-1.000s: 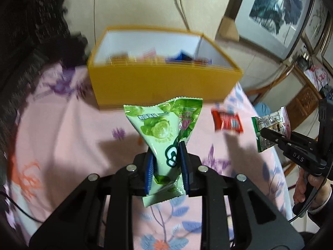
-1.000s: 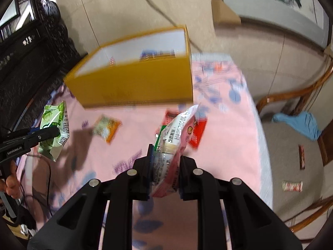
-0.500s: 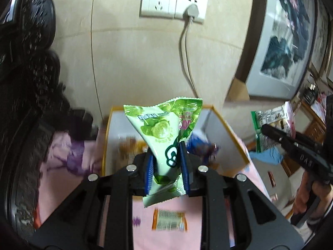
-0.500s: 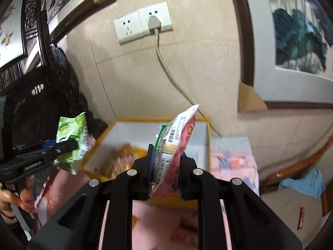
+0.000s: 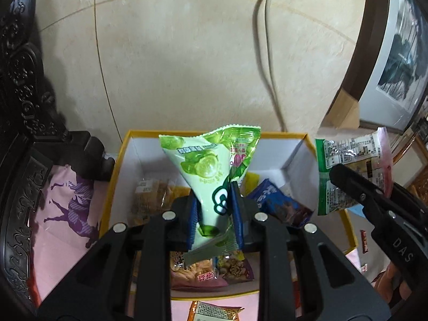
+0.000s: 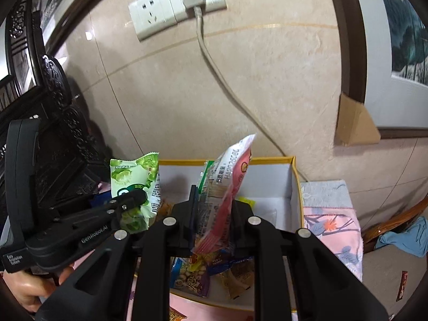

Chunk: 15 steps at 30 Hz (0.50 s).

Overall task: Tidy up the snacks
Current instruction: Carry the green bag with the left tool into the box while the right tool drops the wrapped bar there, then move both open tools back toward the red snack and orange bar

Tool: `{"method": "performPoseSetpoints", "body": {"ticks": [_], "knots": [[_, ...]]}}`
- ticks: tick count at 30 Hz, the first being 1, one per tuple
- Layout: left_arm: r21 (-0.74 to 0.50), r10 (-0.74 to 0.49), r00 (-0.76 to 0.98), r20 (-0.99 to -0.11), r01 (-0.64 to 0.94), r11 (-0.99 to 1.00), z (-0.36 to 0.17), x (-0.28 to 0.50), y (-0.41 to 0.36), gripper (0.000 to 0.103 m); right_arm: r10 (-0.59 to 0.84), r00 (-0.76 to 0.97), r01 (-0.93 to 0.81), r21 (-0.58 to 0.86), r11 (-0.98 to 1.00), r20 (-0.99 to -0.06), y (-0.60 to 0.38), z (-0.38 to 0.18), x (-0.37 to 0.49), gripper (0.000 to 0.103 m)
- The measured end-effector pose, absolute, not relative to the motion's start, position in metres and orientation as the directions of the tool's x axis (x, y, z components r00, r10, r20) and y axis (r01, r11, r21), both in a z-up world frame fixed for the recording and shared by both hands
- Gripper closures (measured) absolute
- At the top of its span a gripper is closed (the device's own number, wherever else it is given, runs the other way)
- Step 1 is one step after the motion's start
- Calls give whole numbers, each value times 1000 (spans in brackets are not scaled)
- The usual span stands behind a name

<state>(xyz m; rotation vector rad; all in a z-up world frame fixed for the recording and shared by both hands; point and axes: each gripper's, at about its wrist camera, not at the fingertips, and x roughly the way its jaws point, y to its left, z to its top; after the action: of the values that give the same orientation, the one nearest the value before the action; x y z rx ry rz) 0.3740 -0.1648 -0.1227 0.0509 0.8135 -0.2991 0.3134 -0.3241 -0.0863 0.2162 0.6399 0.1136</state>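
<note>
Nearest the left camera, the left hand-held gripper (image 5: 215, 214) is clamped tight on the lower half of a crinkly light-green foil snack packet printed with limes (image 5: 211, 171), which stands upright between the blue pads. The right hand-held gripper (image 6: 214, 216) pinches just as tightly a pink-and-white plastic snack packet with a green edge (image 6: 227, 184), tilted slightly to the right. Both packets hang above the open yellow cardboard box with a white lining (image 5: 291, 155), which sits on a pink floral cloth over the worktop (image 5: 67, 208) and already holds several snacks: a dark blue wrapper (image 5: 278, 203), a purple peanut bag (image 5: 235, 267) and a brownish packet (image 5: 149, 200). Beyond it a grey cable (image 6: 222, 80) runs down the beige wall from a white socket plate (image 6: 176, 5). I judge the risk to be in the release: the two grippers are close together, so they could knock each other, and a packet let go near the rim could slide out onto the cloth, where an orange packet (image 5: 214, 311) lies.
</note>
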Motion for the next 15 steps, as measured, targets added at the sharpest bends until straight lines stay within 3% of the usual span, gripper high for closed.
{"method": "performPoseSetpoints", "body": {"ticks": [3, 6, 7, 9, 15], "knots": [[-58, -220, 639, -737, 264, 963, -129, 378, -165, 74, 176, 776, -33, 239, 970, -605, -324, -96, 320, 80], [-26, -162, 662, -732, 210, 977, -130, 379, -161, 15, 109, 766, 12, 183, 983, -634, -320, -101, 323, 36], [2, -123, 688, -715, 178, 984, -127, 377, -159, 9, 96, 778, 17, 174, 985, -621, -320, -99, 320, 30], [4, -122, 698, -706, 176, 984, -124, 377, -157, 8, 93, 786, 11, 165, 986, -611, -318, -98, 316, 24], [2, -118, 700, -704, 169, 986, -116, 374, -154, 8, 113, 783, -3, 177, 984, -612, -315, -92, 310, 24]]}}
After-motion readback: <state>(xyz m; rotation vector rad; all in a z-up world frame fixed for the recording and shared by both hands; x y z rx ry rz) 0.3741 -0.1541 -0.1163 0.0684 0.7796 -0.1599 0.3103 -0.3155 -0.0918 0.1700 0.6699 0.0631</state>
